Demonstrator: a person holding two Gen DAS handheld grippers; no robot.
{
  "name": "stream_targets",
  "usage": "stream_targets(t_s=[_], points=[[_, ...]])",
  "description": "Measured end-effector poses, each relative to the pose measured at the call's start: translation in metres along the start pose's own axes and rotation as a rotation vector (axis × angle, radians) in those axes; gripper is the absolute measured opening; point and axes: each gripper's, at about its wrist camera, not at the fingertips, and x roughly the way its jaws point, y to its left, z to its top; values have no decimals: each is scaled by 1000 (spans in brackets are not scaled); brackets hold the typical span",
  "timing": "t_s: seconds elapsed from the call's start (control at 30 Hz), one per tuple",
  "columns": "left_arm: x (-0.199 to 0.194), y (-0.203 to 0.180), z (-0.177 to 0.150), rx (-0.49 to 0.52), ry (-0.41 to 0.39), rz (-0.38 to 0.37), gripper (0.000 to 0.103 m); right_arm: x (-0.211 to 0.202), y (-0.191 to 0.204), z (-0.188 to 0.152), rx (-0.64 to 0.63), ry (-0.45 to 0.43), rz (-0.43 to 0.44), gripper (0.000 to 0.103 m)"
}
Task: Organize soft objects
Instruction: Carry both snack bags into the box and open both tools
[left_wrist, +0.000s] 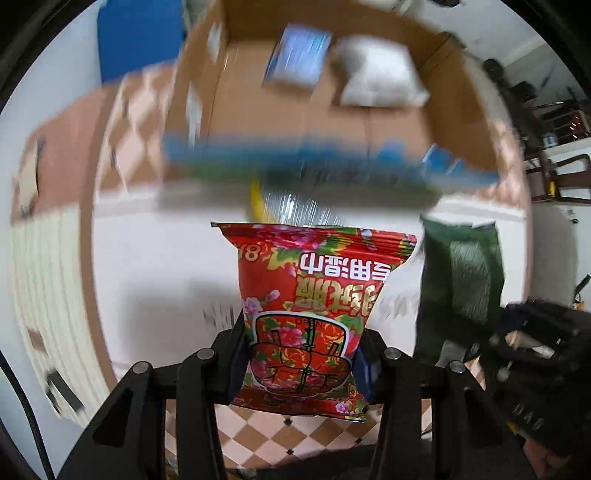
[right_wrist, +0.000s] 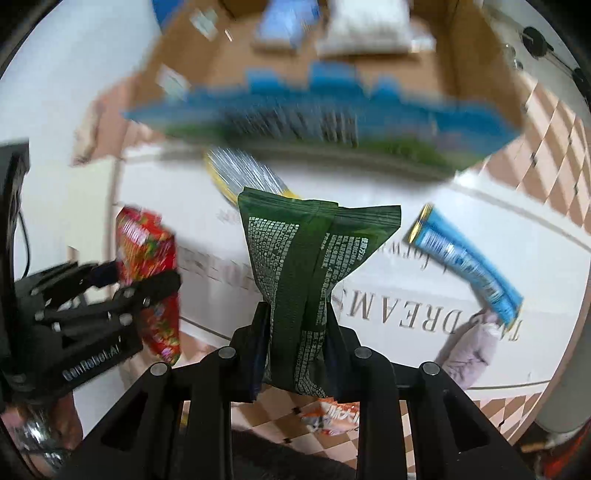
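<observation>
The left gripper (left_wrist: 301, 363) is clamped on the lower part of a red flowered packet (left_wrist: 314, 306), which stands upright between its fingers, printed side to the camera and upside down, lifted above the white bench (left_wrist: 155, 258). The right gripper (right_wrist: 297, 354) is pinched tight on a dark green packet (right_wrist: 306, 266), held up by its gathered lower half with the back seam and small white print facing the camera. Beyond both, an open cardboard box (left_wrist: 388, 122) lies with a white pillow (left_wrist: 376, 74) and a blue pack (left_wrist: 295, 55) inside it; a blurred blue and green bag (right_wrist: 314, 118) sits at its near edge. In the right wrist view a blue packet (right_wrist: 465, 262) lies on the bench to the right, well apart from the green one, and a pale lilac cloth (right_wrist: 469, 354) lies just beside it
</observation>
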Motion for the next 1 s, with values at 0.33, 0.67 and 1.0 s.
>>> stream_targets(t_s=[0.33, 0.67, 1.0], points=[[-20, 15, 174, 4, -16, 97, 44, -87, 18, 120, 52, -202, 33, 28], [52, 25, 279, -31, 132, 166, 44, -35, 6, 218, 110, -114, -32, 28], [101, 35, 302, -3, 213, 239, 44, 31, 2, 249, 119, 18, -83, 27]])
